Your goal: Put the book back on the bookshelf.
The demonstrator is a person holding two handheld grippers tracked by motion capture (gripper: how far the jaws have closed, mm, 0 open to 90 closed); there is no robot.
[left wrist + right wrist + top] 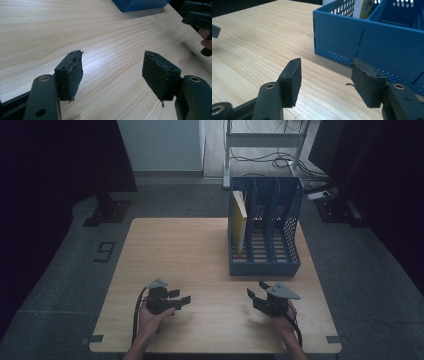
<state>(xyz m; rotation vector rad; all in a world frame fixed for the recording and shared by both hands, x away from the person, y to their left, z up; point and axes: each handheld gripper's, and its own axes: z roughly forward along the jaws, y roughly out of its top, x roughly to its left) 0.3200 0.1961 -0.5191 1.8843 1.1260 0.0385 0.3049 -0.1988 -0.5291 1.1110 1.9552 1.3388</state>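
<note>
Two grippers low over the near edge of the worktop [190, 250], both empty, and that looks like a ready stance: the left gripper [186, 297] points its jaws across toward the middle, jaws spread wide with bare wood between them, while the right gripper [252, 295] sits just short of the blue file rack [265, 265], jaws equally wide, nothing gripped. Rack stands at the far right of the worktop, open tops up, three slots. A yellow book [240, 217] leans upright in the leftmost slot, likely parked there so its top edge stays reachable from above. From the right gripper view the rack's front wall [367, 37] looms close, so a reach that way seems the probable next move. Hard to read: the book's cover is cut off behind the divider, the other two slots look empty but their floors are partly masked by the mesh walls, and the person's hands hide the gripper handles
</note>
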